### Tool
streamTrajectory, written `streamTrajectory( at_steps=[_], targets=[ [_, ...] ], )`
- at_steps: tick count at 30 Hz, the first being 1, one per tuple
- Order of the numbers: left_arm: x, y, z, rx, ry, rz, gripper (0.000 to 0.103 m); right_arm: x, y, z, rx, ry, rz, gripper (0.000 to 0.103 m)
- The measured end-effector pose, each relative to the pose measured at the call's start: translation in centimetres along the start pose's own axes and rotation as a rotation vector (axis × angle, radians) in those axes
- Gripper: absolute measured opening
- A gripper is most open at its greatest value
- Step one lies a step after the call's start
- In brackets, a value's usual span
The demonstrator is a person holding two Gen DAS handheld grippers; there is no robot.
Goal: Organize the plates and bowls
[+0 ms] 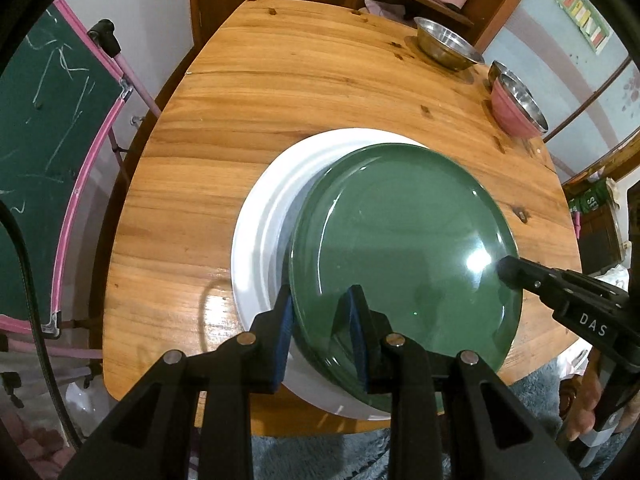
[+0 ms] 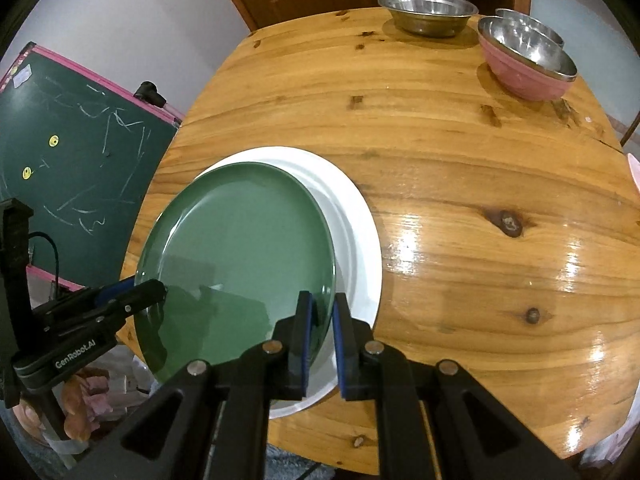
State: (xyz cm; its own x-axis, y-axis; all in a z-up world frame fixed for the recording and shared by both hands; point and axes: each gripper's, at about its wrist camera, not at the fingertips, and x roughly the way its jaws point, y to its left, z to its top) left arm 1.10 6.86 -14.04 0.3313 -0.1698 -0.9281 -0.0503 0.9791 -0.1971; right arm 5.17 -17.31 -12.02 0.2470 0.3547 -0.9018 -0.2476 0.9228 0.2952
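1. A green plate is held over a larger white plate that lies flat near the front edge of a round wooden table. The green plate sits off-centre, and I cannot tell whether it touches the white one or hangs just above it.
2. The left tool is clamped on the green plate's near rim, one blue pad above and one below. Gripping at the rim likely keeps the plate level.
3. The right tool is pinched on the same plate's rim at a second spot, its pads nearly together with only the plate's edge between them. Two holds probably stop a wide, slick plate from tipping.
4. This looks like the stacking step: plates gathered in one pile, smaller on larger.
5. At the table's far side, well apart from the plates, stand a steel bowl and a pink bowl with a steel bowl nested inside it, another steel bowl just behind. Bowls seem grouped there.
6. A green chalkboard with a pink frame stands beside the table.
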Motion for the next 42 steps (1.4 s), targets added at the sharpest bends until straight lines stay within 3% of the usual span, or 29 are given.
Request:
streamTrajectory(
  at_steps=[20, 23, 35, 38, 42],
  targets=[
    [-0.1, 0.5, 0.8, -0.037, 0.017, 0.013, 0.027, 0.8, 0.0, 0.0, -0.005, -0.003, 0.004, 0.011],
    [0.0, 0.8, 1.0, -0.045, 0.019, 0.044, 0.034, 1.3, 0.7, -0.1, -0.034, 0.003, -0.027, 0.011],
    [1.0, 0.2, 1.0, 0.002, 0.048, 0.069, 0.037, -0.7, 0.9, 0.4, -0.066, -0.075, -0.113, 0.011],
    [0.5, 0.5, 1.1, -0.011, 0.032, 0.077, 0.041, -0.6, 0.8, 0.4, -0.070, -0.069, -0.124, 0.011],
    [-0.5, 0.6, 1.2, -0.008, 0.000, 0.106, 0.057, 0.0, 0.5, 0.3, -0.054, -0.046, -0.121, 0.011]
  ],
)
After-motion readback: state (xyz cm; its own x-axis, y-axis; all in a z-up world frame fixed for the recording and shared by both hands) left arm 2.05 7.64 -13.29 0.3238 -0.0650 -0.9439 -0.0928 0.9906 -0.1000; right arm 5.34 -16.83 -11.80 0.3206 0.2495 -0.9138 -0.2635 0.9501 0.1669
